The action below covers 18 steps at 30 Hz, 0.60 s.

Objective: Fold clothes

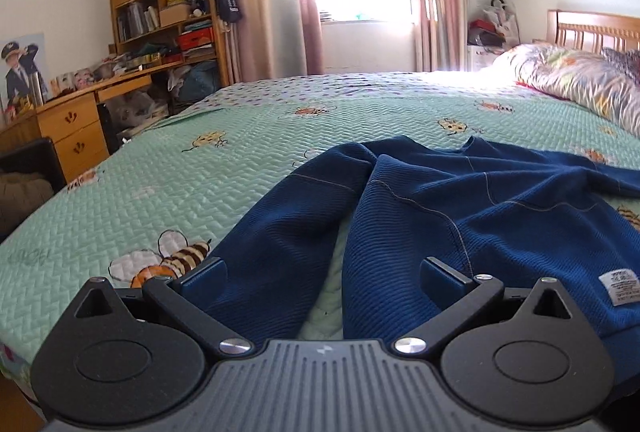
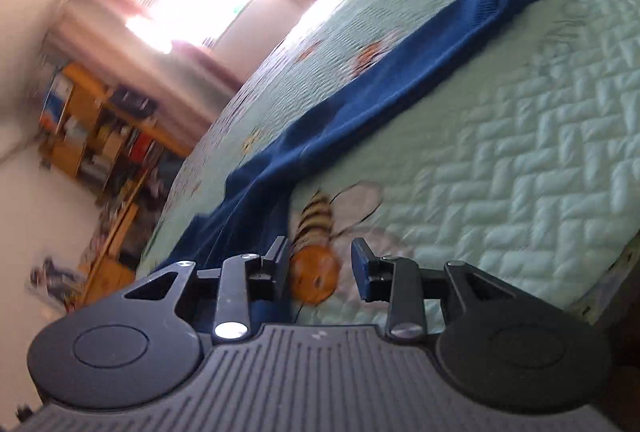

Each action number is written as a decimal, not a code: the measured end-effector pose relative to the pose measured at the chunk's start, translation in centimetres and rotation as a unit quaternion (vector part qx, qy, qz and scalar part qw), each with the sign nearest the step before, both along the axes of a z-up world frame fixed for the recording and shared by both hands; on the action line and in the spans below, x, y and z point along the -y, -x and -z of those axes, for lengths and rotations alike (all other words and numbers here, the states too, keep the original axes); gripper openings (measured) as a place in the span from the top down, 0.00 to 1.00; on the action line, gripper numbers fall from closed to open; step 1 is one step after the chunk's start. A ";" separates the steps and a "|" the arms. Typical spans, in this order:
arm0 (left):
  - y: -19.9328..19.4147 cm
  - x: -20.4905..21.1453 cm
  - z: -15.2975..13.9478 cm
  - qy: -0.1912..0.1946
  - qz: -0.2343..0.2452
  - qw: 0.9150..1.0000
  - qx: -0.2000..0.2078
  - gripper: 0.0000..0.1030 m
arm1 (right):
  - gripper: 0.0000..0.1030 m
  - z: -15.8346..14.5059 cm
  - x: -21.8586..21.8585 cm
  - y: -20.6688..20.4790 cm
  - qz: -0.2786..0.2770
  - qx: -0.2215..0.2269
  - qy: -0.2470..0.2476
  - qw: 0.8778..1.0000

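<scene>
A wide bed under a mint-green quilted coverlet (image 1: pixel 248 167) printed with cartoon bees filled most of both views. A pale wooden desk with drawers and a bookshelf hutch (image 1: pixel 160 3) packed with books and boxes stood at ten o'clock of the left wrist view, beside pink curtains (image 1: pixel 312 15) framing a bright window at twelve o'clock. A slatted wooden headboard (image 1: pixel 592 29) and a rumpled floral duvet (image 1: pixel 576 75) sat at two o'clock. The dark blue ribbed knit sweater (image 1: pixel 460 216) lay loosely spread and creased on the coverlet from the centre toward four o'clock, one sleeve (image 1: pixel 280 232) running down to six o'clock and a white care label (image 1: pixel 620 286) showing near its hem at four o'clock. In the blurred, tilted right wrist view the other blue sleeve (image 2: pixel 400 71) stretched flat from eight o'clock to one o'clock. The left gripper (image 1: pixel 322 272) hung over the garment with jaws spread wide, nothing clamped. The right gripper (image 2: pixel 320 260) stood partly parted and released over a printed orange-and-striped bee (image 2: pixel 316 256), the sleeve just beside its left finger, no cloth between the pads.
</scene>
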<state>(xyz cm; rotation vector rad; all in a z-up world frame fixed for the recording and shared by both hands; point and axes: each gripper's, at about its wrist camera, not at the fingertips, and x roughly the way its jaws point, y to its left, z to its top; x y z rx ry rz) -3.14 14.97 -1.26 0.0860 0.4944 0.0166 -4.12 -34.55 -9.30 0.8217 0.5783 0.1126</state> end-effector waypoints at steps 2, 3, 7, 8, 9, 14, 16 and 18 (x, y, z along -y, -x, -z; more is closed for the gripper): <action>0.7 0.4 0.0 -0.004 0.020 1.000 0.002 0.01 | 0.64 -1.6 -3.2 0.8 -0.053 0.005 0.041 0.998; 1.2 0.7 -0.1 -0.016 0.035 0.999 0.007 0.01 | 0.64 -2.6 -4.9 1.5 -0.075 0.015 0.081 0.994; 3.4 2.2 0.1 -0.087 0.106 0.990 0.031 0.01 | 0.62 -5.8 -12.0 4.9 -0.168 0.060 0.299 0.937; 4.2 2.7 0.5 -0.116 0.129 0.984 0.036 0.01 | 0.60 -6.2 -13.6 5.9 -0.190 0.072 0.360 0.911; 4.9 3.2 0.9 -0.148 0.152 0.976 0.043 0.01 | 0.58 -6.2 -15.1 6.8 -0.209 0.080 0.414 0.882; 7.6 4.8 3.6 -0.272 0.199 0.940 0.059 0.01 | 0.57 -4.0 -20.3 9.7 -0.277 0.088 0.548 0.784; 8.1 4.7 4.1 -0.275 0.207 0.937 0.055 0.01 | 0.57 -2.8 -22.0 10.4 -0.278 0.094 0.590 0.752; 7.8 4.5 4.6 -0.271 0.217 0.937 0.039 0.01 | 0.57 -1.9 -23.1 10.3 -0.275 0.086 0.623 0.728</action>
